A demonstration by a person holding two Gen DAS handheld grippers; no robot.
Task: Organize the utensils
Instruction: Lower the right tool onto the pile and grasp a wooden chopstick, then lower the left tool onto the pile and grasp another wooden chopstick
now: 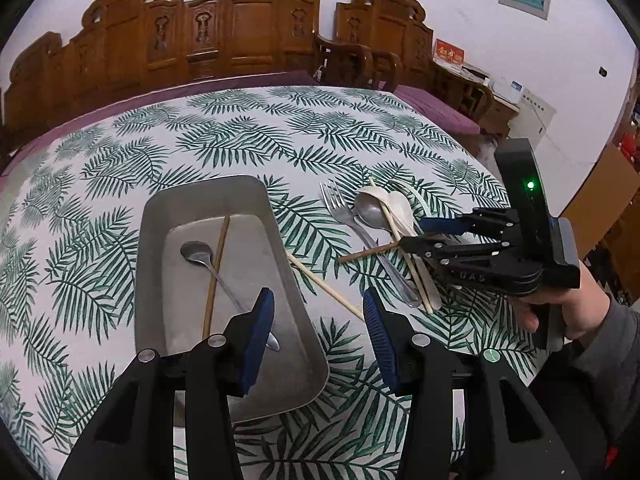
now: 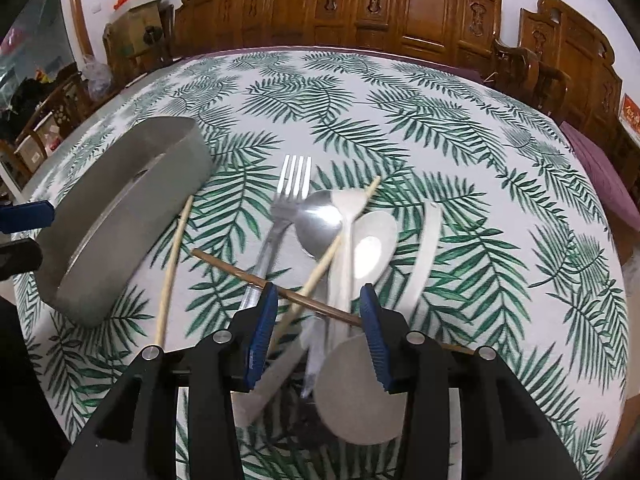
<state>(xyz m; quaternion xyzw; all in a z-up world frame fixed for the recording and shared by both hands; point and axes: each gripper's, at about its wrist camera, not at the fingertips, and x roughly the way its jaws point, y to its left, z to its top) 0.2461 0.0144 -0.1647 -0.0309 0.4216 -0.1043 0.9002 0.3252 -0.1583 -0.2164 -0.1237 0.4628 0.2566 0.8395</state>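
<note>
A grey metal tray (image 1: 160, 280) on the leaf-print cloth holds a metal spoon (image 1: 196, 252) and a dark chopstick (image 1: 218, 264). My left gripper (image 1: 320, 320) hangs open over the tray's right rim, nothing between its pads. A pale chopstick (image 1: 324, 286) lies just right of the tray. Further right is a pile: fork (image 2: 294, 184), metal spoon (image 2: 320, 224), white spoons (image 2: 372, 248), a dark chopstick (image 2: 232, 270) and a pale one (image 2: 360, 204). My right gripper (image 2: 318, 316) stands open low over the pile's handles. They pass between its pads, which do not press them.
Carved wooden chairs (image 1: 248, 28) and purple cushions (image 1: 436, 112) ring the table's far side. The table's right edge drops off near a hand (image 1: 560, 304) that holds the right gripper. A blurred pale round shape (image 2: 360, 396) lies close under the right gripper.
</note>
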